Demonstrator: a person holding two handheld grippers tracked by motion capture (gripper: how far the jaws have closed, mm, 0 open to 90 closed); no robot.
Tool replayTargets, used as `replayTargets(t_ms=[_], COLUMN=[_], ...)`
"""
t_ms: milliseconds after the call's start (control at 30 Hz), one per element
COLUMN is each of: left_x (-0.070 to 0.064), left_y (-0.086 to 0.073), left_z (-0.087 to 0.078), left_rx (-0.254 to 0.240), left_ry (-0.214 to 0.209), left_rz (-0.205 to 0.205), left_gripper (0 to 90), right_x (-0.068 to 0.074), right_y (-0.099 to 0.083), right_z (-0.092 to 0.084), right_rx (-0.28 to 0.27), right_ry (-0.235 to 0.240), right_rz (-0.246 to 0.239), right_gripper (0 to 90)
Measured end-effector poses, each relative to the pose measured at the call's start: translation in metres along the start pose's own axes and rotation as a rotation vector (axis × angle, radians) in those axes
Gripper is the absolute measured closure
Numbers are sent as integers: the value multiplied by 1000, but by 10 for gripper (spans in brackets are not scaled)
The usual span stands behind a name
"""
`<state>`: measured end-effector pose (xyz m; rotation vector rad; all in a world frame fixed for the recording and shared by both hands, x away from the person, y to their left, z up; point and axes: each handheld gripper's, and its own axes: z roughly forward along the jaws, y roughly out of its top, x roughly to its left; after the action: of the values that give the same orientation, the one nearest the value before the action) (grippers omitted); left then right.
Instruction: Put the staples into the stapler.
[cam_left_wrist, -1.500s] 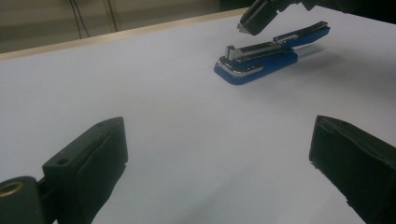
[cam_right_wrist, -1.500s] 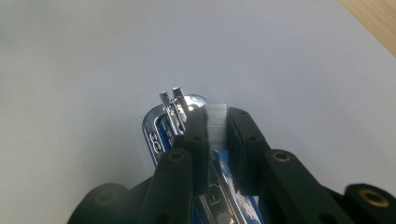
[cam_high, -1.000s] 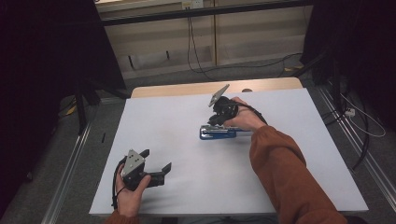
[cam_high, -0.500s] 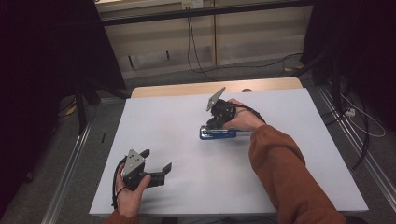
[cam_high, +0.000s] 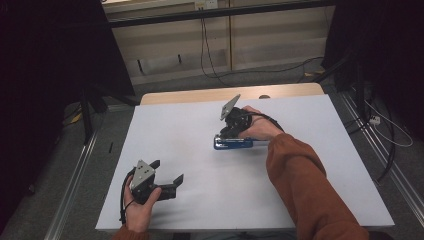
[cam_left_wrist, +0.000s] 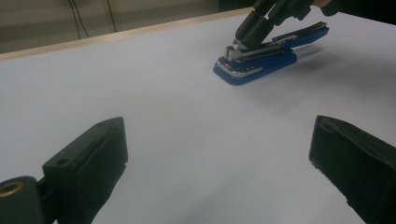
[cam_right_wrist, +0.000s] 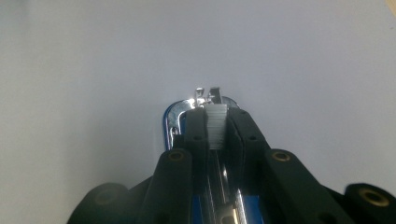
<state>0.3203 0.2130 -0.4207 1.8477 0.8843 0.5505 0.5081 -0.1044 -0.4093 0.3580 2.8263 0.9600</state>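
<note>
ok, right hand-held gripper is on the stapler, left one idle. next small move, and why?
Probably lift the strip clear. The right hand-held gripper is shut on a staple strip inside the open blue stapler; the left hand-held gripper sits open and apart.

A table (cam_high: 350, 165) with a pale grey-white top and a light wooden far edge stands in a dim room. Beyond it, beige wall panels (cam_high: 270, 40) run across, crossed by a dark horizontal bar (cam_high: 225, 12). Black cables (cam_high: 202, 45) hang down the panels and trail over the grey floor (cam_high: 175, 82). Dark curtains (cam_high: 45, 75) flank both sides, and metal rails (cam_high: 75, 170) line the floor beside the table.
</note>
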Motion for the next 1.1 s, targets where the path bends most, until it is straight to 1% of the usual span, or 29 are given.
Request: replayTargets(t_ms=[33,200,333,467,633,733,867,967,1100], left_x=[0,-1,0,0,0,0,0,0,0], left_y=[0,0,0,0,0,0,0,0,0], left_z=[0,0,0,-1,-1,-1,0,0,0], left_rx=[-1,0,-5,-7,-4,-5,3,-1,2], left_ry=[0,-3,3,9,10,6,5,1,1], left_rz=[-2,1,-3,-6,-6,0,-1,-1,0], left_gripper=[46,46,46,46,46,46,46,46,46], right_x=[0,-1,-1,-1,-1,-1,-2,-2,-2], right_y=[0,-2,-1,-1,-1,0,-2,-3,-3], right_z=[0,1,2,4,4,4,3,3,3], right_rx=[8,6,-4,-9,-9,-9,-5,-5,-1], right_ry=[-1,2,4,5,10,8,16,27,24], right_rz=[-2,-10,-21,-16,-23,-35,-36,-47,-50], right_gripper=[792,792,792,792,792,792,792,792,792])
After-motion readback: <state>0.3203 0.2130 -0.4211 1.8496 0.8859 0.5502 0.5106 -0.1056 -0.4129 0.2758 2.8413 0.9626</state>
